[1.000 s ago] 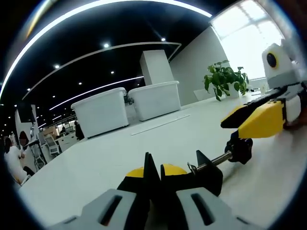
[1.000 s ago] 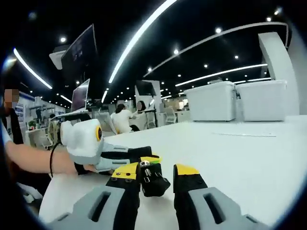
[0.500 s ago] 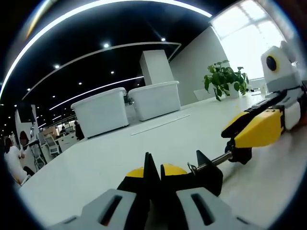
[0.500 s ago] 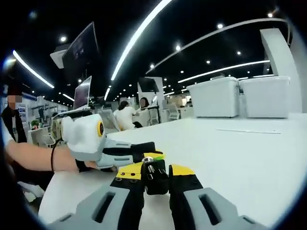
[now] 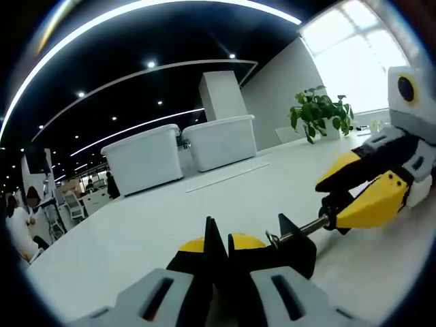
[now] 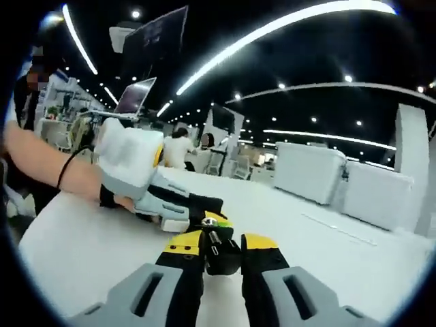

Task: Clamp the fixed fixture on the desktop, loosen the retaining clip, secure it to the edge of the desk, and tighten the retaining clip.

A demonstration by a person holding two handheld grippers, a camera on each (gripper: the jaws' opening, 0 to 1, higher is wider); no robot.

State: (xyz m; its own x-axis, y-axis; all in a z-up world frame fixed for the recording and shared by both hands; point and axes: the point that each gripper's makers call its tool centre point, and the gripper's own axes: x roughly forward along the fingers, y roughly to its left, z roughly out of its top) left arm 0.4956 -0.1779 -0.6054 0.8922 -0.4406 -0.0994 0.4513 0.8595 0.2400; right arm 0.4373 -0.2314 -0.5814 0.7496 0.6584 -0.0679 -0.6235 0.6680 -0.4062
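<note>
Left gripper (image 5: 216, 246) jaws clamped on the black clamp body (image 5: 293, 248) just right of its tips, right gripper (image 6: 222, 246) jaws pinched on the screw knob (image 6: 219, 248) between them, white desk (image 5: 170, 214) underneath.

2 white bins (image 5: 180, 153) stand side by side, a leafy potted plant (image 5: 320, 112) off beside them.

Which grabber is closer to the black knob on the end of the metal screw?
Right. The right gripper has its jaws closed around the black knob. The left gripper clamps the fixture's body at the screw's other end.
</note>
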